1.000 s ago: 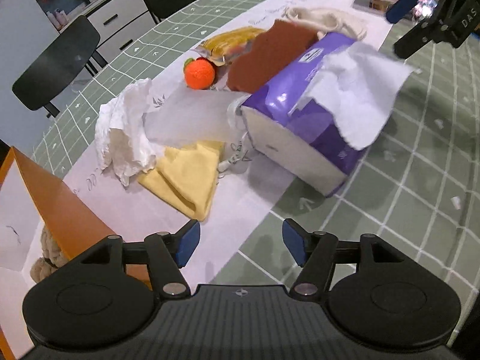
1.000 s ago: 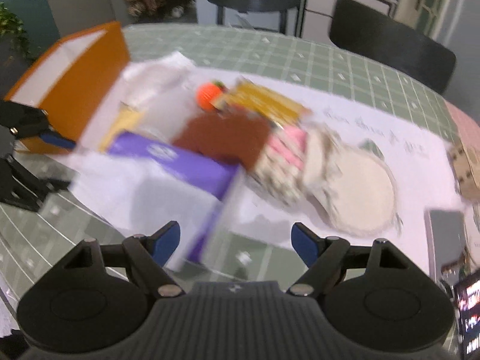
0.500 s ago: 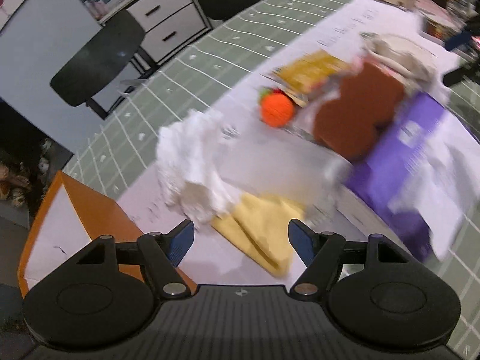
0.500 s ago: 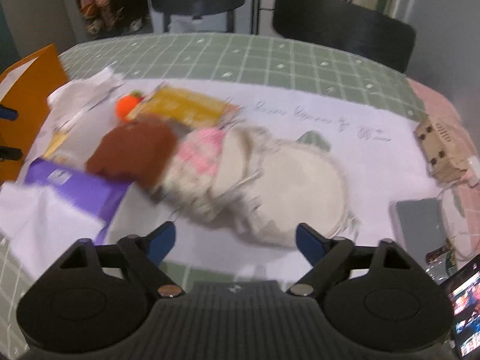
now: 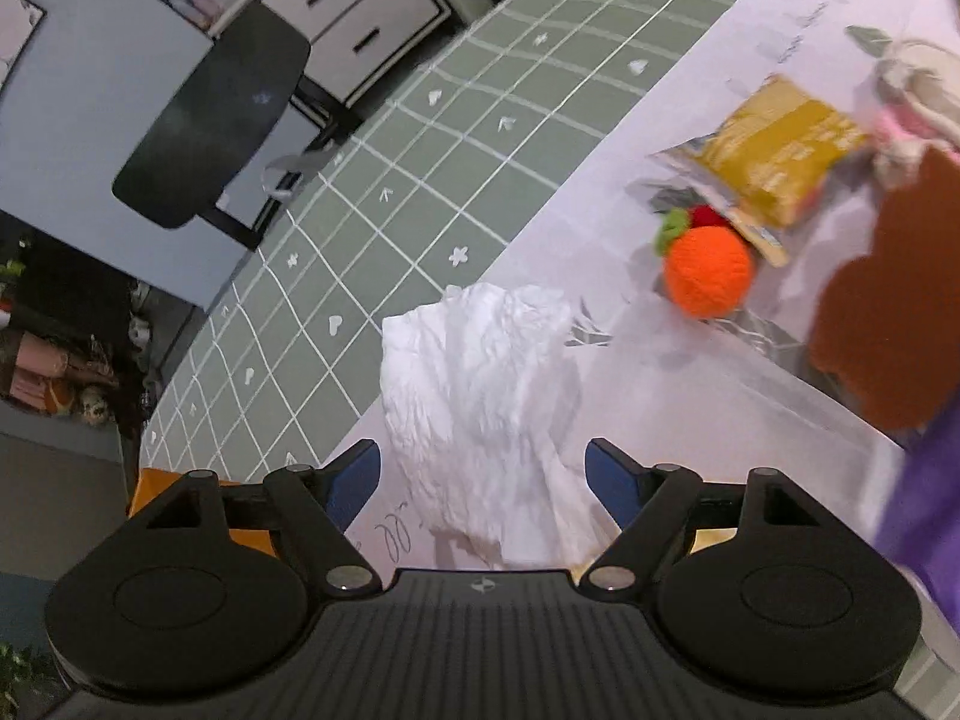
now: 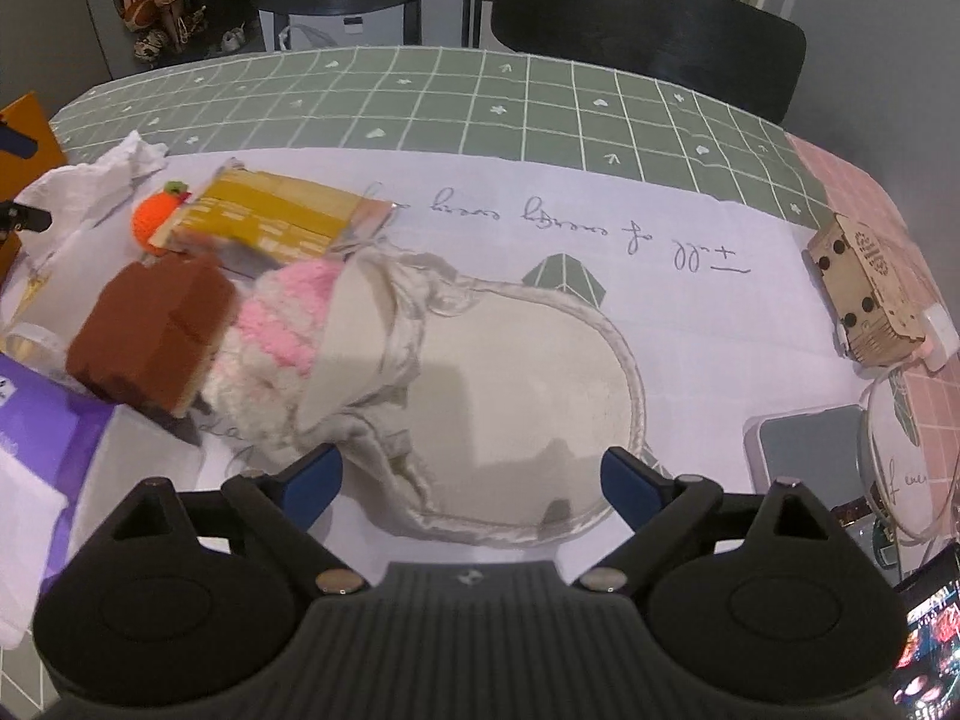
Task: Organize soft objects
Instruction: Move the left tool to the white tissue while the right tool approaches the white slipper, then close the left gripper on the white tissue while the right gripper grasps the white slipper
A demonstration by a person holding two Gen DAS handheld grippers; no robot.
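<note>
Both grippers opening wide, nothing gripped: left gripper (image 5: 483, 474) straddles white tissue (image 5: 480, 396), right gripper (image 6: 471, 477) over cream pouch (image 6: 510, 396)

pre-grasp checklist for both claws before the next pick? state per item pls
1. Left claw unloaded: ok, jaws opening, pads press on nothing.
2. Left target lined up: ok, crumpled white tissue sits between its fingers.
3. Right claw unloaded: ok, jaws opening, pads press on nothing.
4. Right target lined up: ok, cream drawstring bag lies ahead between its fingers.
5. Bag free of neighbours: not ok, pink-and-white knit piece overlaps its folded edge.
6. Orange box ready to receive: cannot tell, only an edge shows.
</note>
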